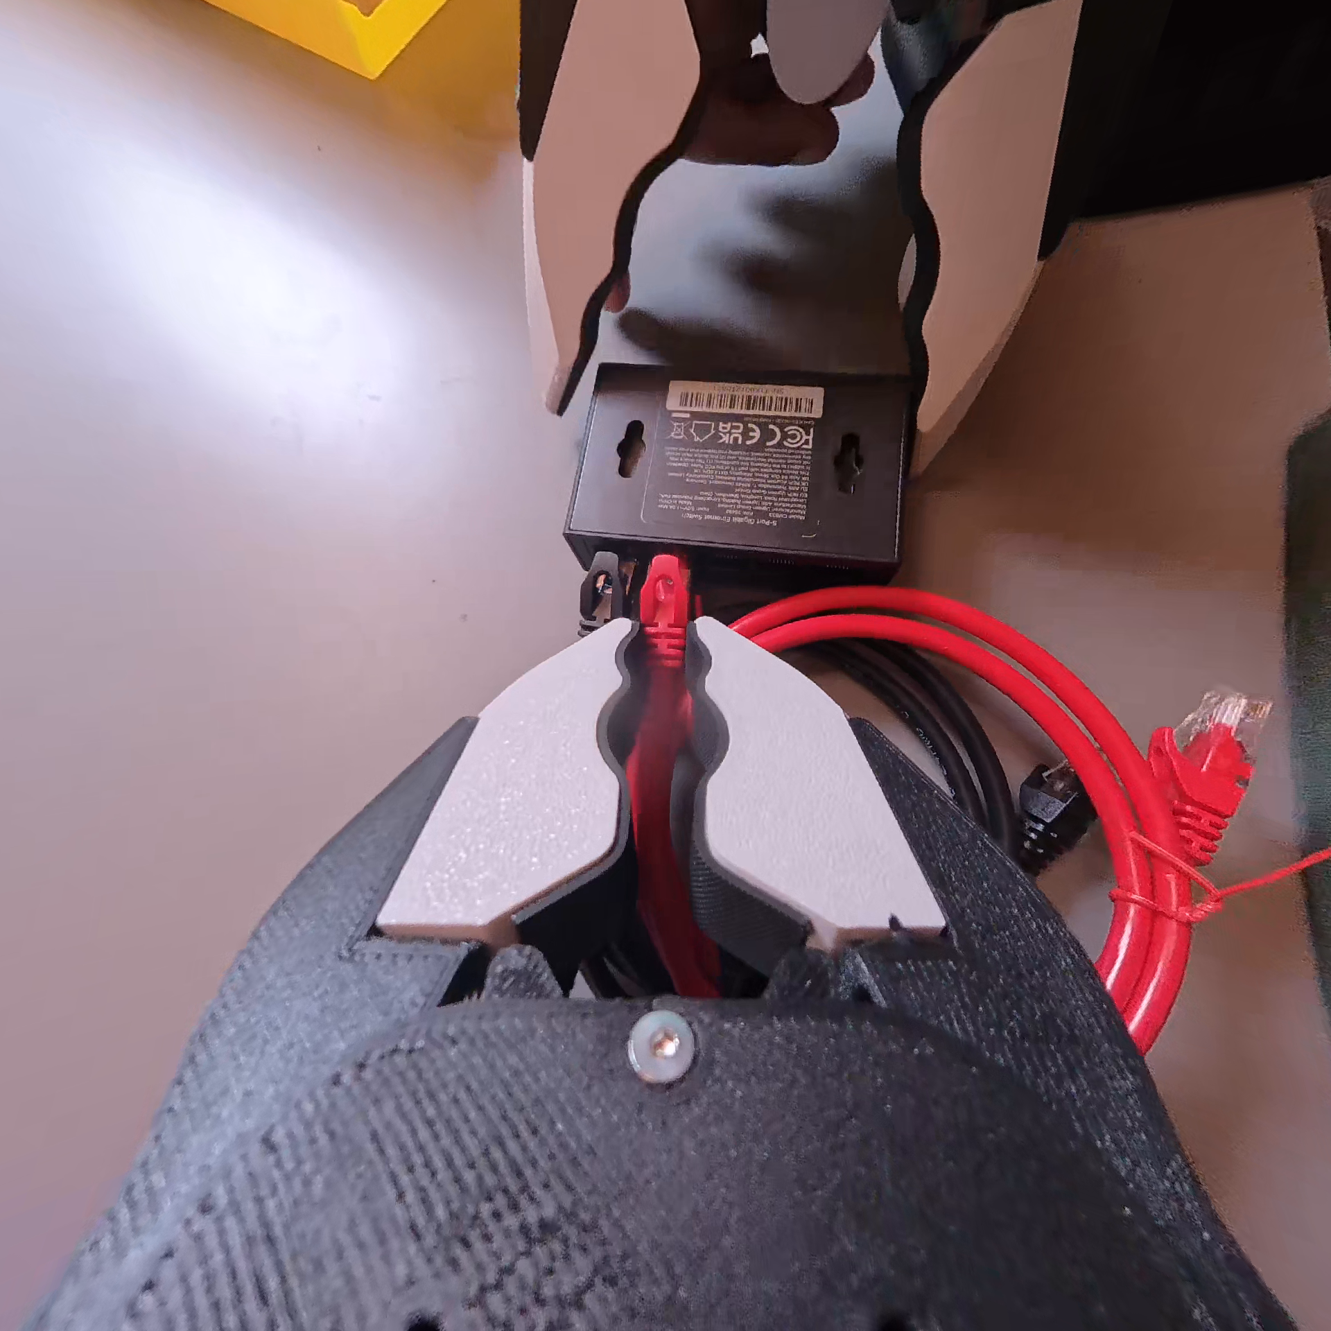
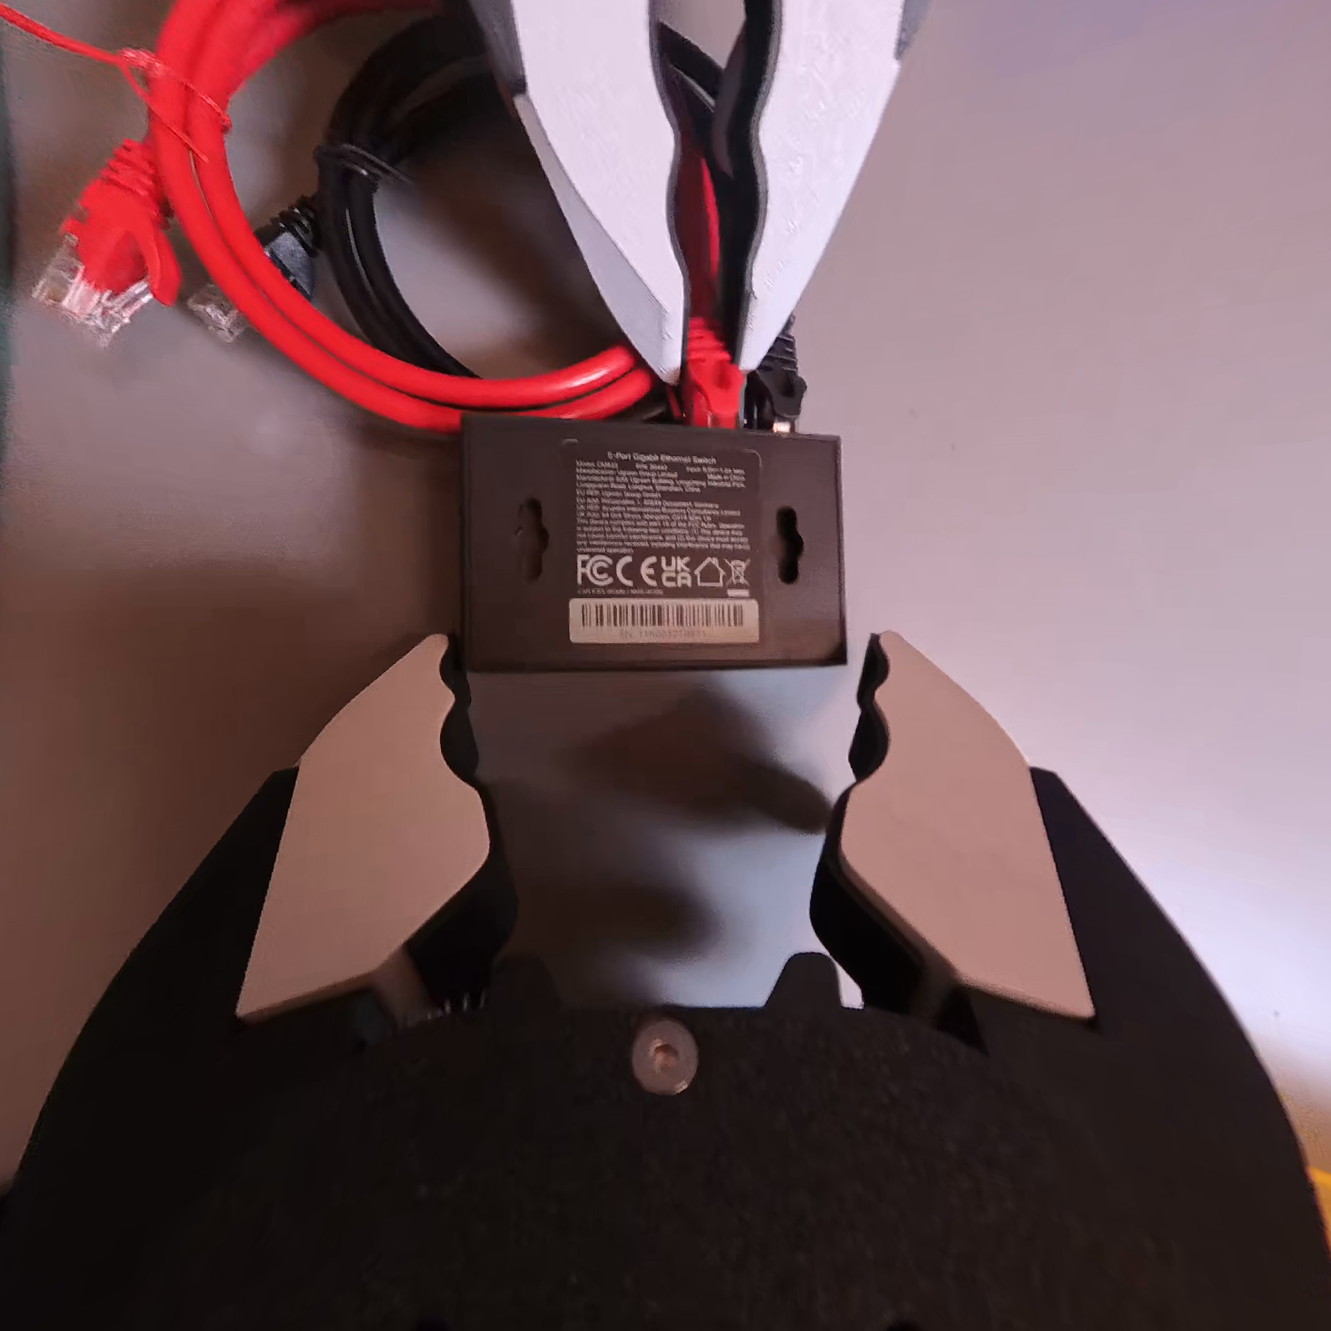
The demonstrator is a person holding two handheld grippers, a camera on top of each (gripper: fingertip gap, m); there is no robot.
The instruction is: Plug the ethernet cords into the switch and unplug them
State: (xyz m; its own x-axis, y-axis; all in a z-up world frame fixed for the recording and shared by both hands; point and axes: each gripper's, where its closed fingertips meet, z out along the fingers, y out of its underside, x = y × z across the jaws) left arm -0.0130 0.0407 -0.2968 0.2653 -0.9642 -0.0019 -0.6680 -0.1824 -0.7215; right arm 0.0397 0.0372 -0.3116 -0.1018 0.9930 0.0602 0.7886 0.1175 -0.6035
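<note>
The pale worktop (image 1: 252, 432) carries everything here. On it lies the black switch (image 2: 652, 554), label side up, its rear edge just ahead of the right gripper (image 2: 659, 652), whose fingers (image 2: 389, 828) stand wide apart, one tip at each rear corner; whether they touch the case I cannot tell. On the far side of the switch, the left gripper (image 1: 662, 634) has its fingers (image 1: 533, 778) closed on the red ethernet cord (image 1: 659, 756), which runs back between them. Just beyond those fingertips the red plug (image 1: 664, 590) sits at a port on the switch's front face, with a black plug (image 1: 601, 587) in the port beside it. Right of the left fingers, loops of red cable (image 1: 1008, 677) tied with red thread lie over a black cord (image 1: 936, 713), ending in a loose red plug (image 1: 1210, 763) and a loose black plug (image 1: 1048, 807). Far ahead to the left sits a yellow box (image 1: 346, 29)
</note>
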